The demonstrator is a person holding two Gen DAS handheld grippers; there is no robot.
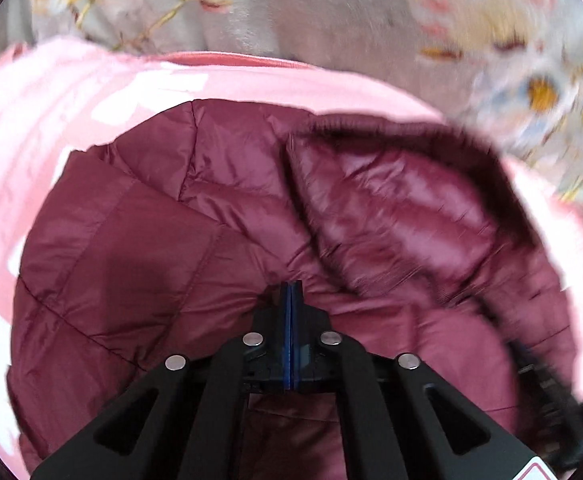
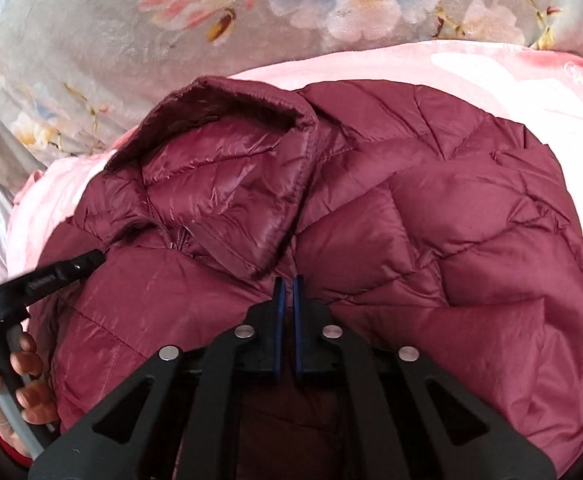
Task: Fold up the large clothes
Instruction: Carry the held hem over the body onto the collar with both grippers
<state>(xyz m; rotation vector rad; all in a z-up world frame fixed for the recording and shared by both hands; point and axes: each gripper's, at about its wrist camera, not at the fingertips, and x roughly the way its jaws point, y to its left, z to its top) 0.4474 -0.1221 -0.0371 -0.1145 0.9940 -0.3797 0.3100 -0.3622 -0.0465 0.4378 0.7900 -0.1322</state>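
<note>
A maroon quilted puffer jacket (image 1: 151, 240) lies spread on a pink blanket, with its hood (image 1: 391, 200) folded over the body. My left gripper (image 1: 291, 286) is shut, its blue pads pressed together, and the fabric puckers around the tips. In the right wrist view the jacket (image 2: 451, 220) fills the middle, with the hood (image 2: 219, 168) open upward and a zip (image 2: 179, 240) below it. My right gripper (image 2: 287, 280) is closed to a thin slit on a fold of the jacket just under the hood. The left gripper's fingers (image 2: 71, 268) touch the jacket at the left.
The pink blanket (image 2: 491, 68) lies on a grey plush cover with a flower print (image 2: 71, 60), which spreads beyond it at the far side (image 1: 311, 12). A person's hand (image 2: 23, 380) holds the left gripper's handle at the lower left.
</note>
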